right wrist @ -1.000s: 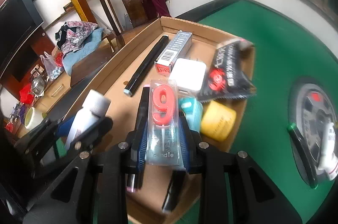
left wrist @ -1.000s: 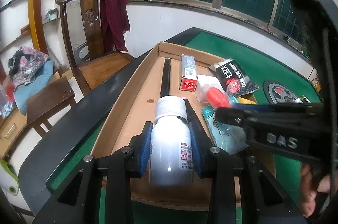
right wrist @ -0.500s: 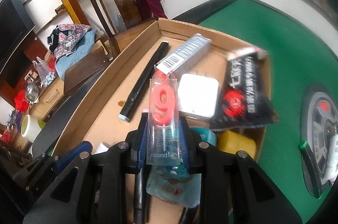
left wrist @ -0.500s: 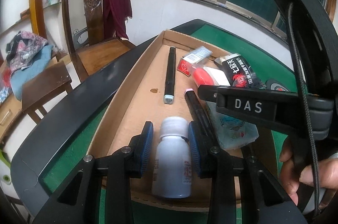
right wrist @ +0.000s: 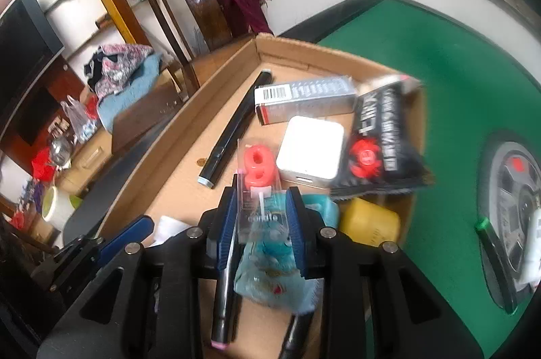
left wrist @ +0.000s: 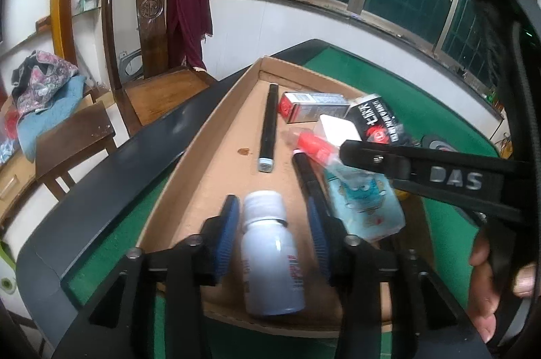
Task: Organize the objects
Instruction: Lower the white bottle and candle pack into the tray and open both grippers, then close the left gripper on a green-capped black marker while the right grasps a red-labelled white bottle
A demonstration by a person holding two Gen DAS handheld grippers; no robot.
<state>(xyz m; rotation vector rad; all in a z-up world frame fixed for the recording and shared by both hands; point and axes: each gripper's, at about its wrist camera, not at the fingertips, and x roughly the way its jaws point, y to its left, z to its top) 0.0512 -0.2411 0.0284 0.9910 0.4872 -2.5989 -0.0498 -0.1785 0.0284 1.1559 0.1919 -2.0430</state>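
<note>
My left gripper [left wrist: 274, 232]: jaws opening, blue pads clear of the white bottle [left wrist: 270, 261] on both sides; nothing pinched.
White bottle: lying between those pads on the floor of the cardboard tray [left wrist: 203, 189], cap pointing away from me, near the tray's front edge.
My right gripper [right wrist: 260, 223]: pads pressed on the clear candle pack [right wrist: 258, 186] with its red number nine, held above the tray.
Below the candle pack: a pale blue pouch [right wrist: 270, 274] and a black marker with a pink end [right wrist: 223, 298].
Further out in the tray: a long black marker [right wrist: 233, 132] along the left wall, a grey and red carton [right wrist: 304, 103], a white square box [right wrist: 311, 152], a black packet [right wrist: 382, 142], a yellow tub [right wrist: 368, 223].
Tray's place: on the green table [right wrist: 439, 71].
Beyond the table: a wooden chair [left wrist: 152, 30] with a maroon cloth [left wrist: 187, 7] over its back.
</note>
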